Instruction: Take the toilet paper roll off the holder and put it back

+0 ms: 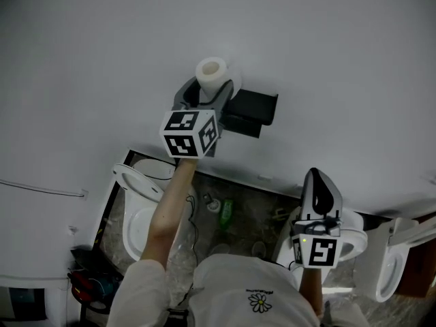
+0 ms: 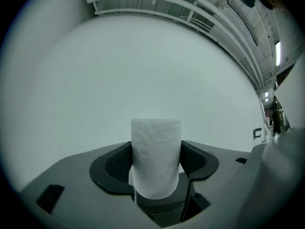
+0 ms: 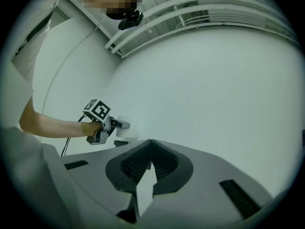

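The white toilet paper roll [image 1: 212,72] stands upright between the jaws of my left gripper [image 1: 212,88], which is shut on it close to the white wall. In the left gripper view the roll [image 2: 156,151] fills the gap between both pads. The black holder [image 1: 253,109] is fixed to the wall just right of the roll, and the roll is off it. My right gripper [image 1: 319,180] hangs lower right, away from the holder, its jaws shut with nothing in them. The right gripper view shows its pads [image 3: 143,163] meeting, and the left gripper [image 3: 102,123] with the roll [image 3: 127,128] far off.
Below, a white toilet [image 1: 139,203] with its seat raised stands left, and another toilet [image 1: 392,268] right. A green bottle [image 1: 225,211] and small items lie on the stone floor between them. A cable [image 1: 41,189] runs along the wall at left.
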A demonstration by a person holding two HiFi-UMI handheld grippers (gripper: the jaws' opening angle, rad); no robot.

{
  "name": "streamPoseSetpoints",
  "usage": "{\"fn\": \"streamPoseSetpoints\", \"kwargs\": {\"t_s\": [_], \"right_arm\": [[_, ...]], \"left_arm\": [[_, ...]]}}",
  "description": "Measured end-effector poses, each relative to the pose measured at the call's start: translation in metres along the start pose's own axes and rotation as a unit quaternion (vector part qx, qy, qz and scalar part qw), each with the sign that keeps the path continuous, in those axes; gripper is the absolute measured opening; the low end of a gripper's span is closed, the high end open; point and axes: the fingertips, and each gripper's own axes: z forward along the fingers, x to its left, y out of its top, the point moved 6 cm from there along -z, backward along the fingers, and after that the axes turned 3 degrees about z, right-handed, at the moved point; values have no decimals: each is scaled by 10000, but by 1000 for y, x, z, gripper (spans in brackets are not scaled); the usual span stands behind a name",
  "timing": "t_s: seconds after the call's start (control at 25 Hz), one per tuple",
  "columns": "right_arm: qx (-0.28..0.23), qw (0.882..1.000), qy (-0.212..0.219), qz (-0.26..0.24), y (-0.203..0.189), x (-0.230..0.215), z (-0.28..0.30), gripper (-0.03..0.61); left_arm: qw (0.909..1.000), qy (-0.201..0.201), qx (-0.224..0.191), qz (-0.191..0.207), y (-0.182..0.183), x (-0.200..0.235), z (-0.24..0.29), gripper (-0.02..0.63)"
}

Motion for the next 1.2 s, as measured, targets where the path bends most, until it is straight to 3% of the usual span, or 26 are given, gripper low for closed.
{"fn": "streamPoseSetpoints", "kwargs": {"t_s": [0.24, 0.88, 1.2], "right_arm": [[165, 9998, -122, -39, -7, -2, -5, 9], [420, 9989, -187, -59, -16, 2, -11, 9], [320, 9993, -170, -2, -13, 5, -14, 9]], "left_arm": [[9997, -40, 185, -124, -21, 5, 20, 310], [9982, -168, 513, 264, -39, -6, 30, 310], [9983, -175, 451, 338, -44, -9, 29, 311]]}}
